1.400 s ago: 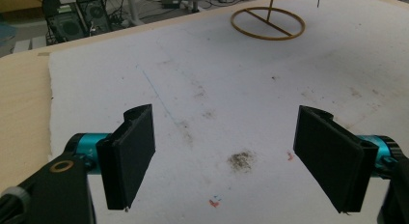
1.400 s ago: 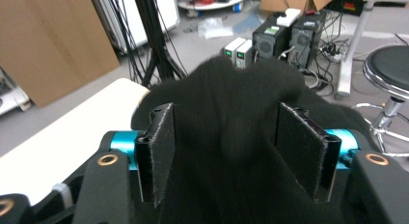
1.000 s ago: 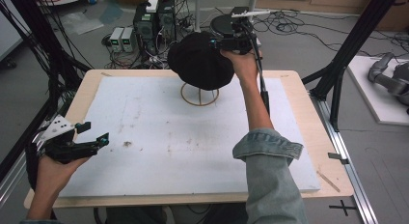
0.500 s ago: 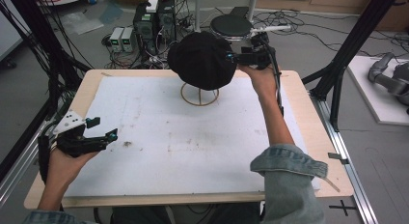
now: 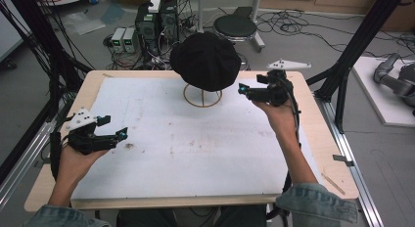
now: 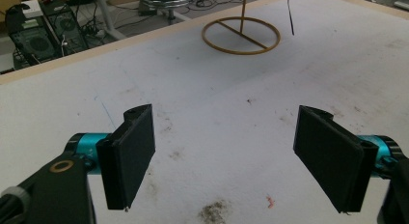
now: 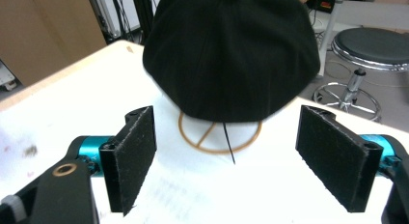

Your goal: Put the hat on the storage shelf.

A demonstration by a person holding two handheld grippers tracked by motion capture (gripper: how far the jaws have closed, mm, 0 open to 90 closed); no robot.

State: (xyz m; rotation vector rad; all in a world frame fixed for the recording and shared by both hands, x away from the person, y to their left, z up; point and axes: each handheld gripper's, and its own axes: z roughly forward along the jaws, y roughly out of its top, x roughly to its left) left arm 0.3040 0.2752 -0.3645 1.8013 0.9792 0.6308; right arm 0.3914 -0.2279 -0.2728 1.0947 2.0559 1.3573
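Observation:
A black cap (image 5: 205, 60) sits on top of a thin wooden stand with a ring base (image 5: 202, 96) at the back middle of the white table mat (image 5: 195, 153). My right gripper (image 5: 243, 90) is open just right of the cap, a short gap away, with nothing between its pads. In the right gripper view the cap (image 7: 231, 55) hangs over the ring base (image 7: 219, 137), and a thin black strap dangles under it. My left gripper (image 5: 120, 134) is open above the mat's left side, far from the cap. The left gripper view has the ring base (image 6: 241, 36) far ahead.
Small dark stains (image 5: 129, 146) mark the mat near the left gripper. The wooden table edge (image 5: 337, 183) frames the mat. Beyond the far edge stand computer boxes (image 5: 156, 21), a round stool (image 5: 236, 26) and cables on the floor. Black frame posts (image 5: 357, 46) rise at both sides.
My right gripper has let go of the cap, opened and drawn back to the right and toward the person. My left gripper has shifted slightly right over the mat.

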